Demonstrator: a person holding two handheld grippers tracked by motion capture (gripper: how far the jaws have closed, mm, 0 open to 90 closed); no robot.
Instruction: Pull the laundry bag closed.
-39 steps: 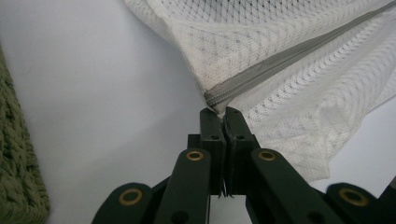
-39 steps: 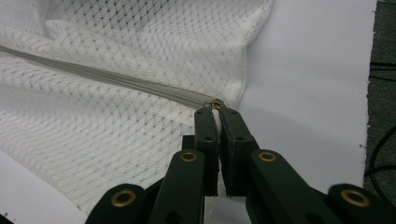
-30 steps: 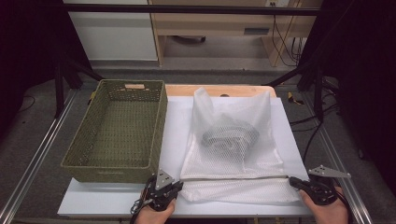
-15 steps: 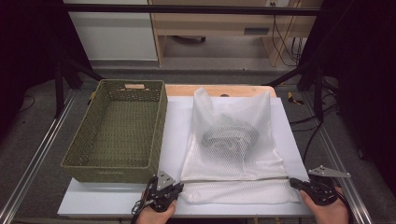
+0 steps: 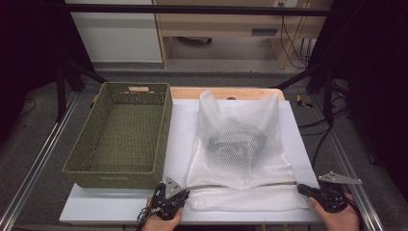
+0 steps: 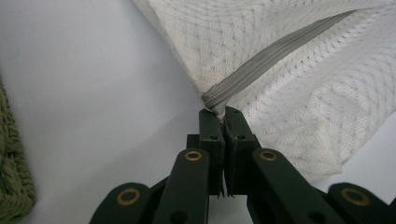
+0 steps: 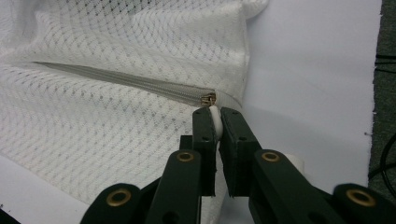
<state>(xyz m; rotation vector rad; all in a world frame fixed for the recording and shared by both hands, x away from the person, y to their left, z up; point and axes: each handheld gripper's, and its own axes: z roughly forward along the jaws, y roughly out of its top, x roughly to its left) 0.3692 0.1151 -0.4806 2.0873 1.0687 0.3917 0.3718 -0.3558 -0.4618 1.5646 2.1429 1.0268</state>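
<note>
A: The mesh bag (image 5: 240, 159) lies flat on the white table (image 5: 120, 211), just right of the green basket (image 5: 122, 132), with its zipper (image 5: 240, 185) running across the near end. The left gripper (image 6: 219, 112) is clamped on the zipper's end tab

B: And the right gripper (image 7: 214, 112)?

A: Its jaws are nearly together on the white pull tab (image 7: 214, 113) beside the brass slider (image 7: 208, 99), though they've just eased apart a little. I'd pinch that tab firmly again, keep the left end anchored, and draw the slider straight along the teeth, low to the table, so the mesh doesn't bunch

B: What's inside the bag?

A: Something grey and rounded (image 5: 238, 139), blurred by the mesh; I can't tell what. The bag's far end is crumpled too
</note>
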